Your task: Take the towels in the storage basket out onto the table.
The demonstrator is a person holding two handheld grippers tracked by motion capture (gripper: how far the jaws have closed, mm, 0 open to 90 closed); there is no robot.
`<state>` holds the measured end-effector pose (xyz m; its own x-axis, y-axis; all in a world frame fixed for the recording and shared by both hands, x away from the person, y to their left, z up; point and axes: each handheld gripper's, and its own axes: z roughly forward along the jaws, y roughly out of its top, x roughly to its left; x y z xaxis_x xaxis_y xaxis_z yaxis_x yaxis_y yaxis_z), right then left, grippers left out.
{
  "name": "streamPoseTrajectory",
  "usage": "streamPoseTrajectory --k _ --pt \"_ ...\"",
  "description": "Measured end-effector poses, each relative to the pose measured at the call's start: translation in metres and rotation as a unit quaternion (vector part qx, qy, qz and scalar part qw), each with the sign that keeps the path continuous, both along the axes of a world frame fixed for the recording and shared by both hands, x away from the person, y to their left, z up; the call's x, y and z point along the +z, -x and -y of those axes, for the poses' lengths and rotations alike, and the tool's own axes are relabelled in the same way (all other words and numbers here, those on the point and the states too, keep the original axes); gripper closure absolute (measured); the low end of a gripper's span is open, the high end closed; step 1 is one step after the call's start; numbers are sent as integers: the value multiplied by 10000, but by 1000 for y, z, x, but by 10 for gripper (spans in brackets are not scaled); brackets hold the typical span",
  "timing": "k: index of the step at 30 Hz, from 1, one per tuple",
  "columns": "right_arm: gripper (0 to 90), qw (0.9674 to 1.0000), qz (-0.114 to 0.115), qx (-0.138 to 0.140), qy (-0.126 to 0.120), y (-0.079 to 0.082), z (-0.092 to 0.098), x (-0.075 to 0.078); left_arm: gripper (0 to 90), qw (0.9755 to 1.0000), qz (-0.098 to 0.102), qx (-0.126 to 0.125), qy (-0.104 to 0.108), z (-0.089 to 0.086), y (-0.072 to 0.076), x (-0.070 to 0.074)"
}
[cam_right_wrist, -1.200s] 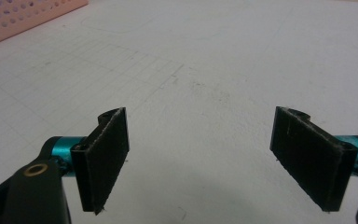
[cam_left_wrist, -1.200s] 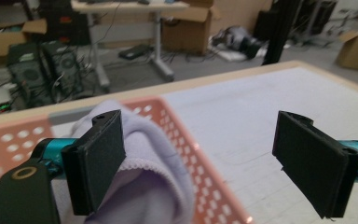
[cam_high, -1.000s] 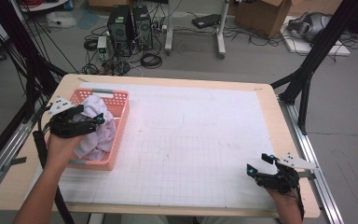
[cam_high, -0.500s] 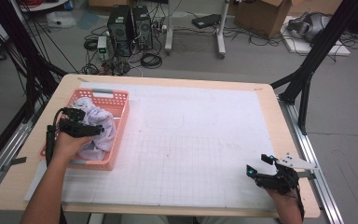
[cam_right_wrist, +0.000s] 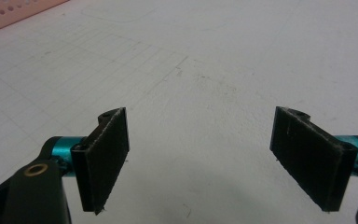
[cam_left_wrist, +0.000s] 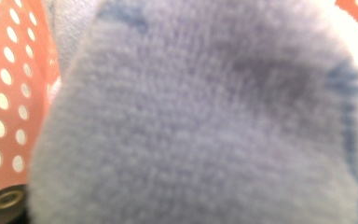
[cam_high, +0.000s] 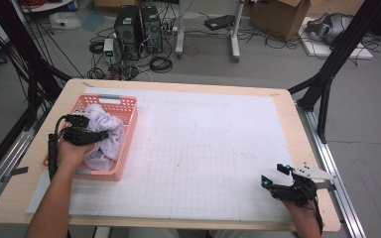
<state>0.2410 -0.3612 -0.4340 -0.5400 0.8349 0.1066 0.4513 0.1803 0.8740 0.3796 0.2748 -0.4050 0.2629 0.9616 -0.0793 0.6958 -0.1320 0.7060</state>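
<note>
A: Left gripper (cam_high: 92, 128) vs 1 s ago?
B: I see it lower, down in the pink basket (cam_high: 129, 106) at the bench's left; fingers have just been closing into the lavender towel (cam_high: 106, 139), fabric bunched between them.
A: Right gripper (cam_high: 277, 175)?
B: Unmoved, fingers wide, nothing held.

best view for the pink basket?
High view: the pink basket shows whole at the table's left, towel inside. The left gripper view gives perforated wall slivers beside the towel; the right gripper view, a far corner.
</note>
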Motion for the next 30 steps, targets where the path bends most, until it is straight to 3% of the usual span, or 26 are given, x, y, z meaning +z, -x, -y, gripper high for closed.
streamPoseTrajectory --k 5,9,16,22,25,30 --pt "184 10000 0 -28 -36 1 1 1 566 9987 383 -81 316 -1 6 9" --pt "184 10000 28 -35 -51 2 2 2 568 9934 923 -132 671 -4 13 19" --pt "184 9999 69 -64 -79 4 4 4 567 9760 1838 -205 1150 -12 27 35" --pt "184 9999 45 -47 -116 3 2 4 567 9625 2333 -375 1331 -16 37 48" --pt "184 9999 55 -44 -105 3 2 4 567 9531 2626 -498 1419 -18 42 56" --pt "184 9999 78 -47 -104 4 2 5 567 9400 2959 -674 1562 -20 49 69"
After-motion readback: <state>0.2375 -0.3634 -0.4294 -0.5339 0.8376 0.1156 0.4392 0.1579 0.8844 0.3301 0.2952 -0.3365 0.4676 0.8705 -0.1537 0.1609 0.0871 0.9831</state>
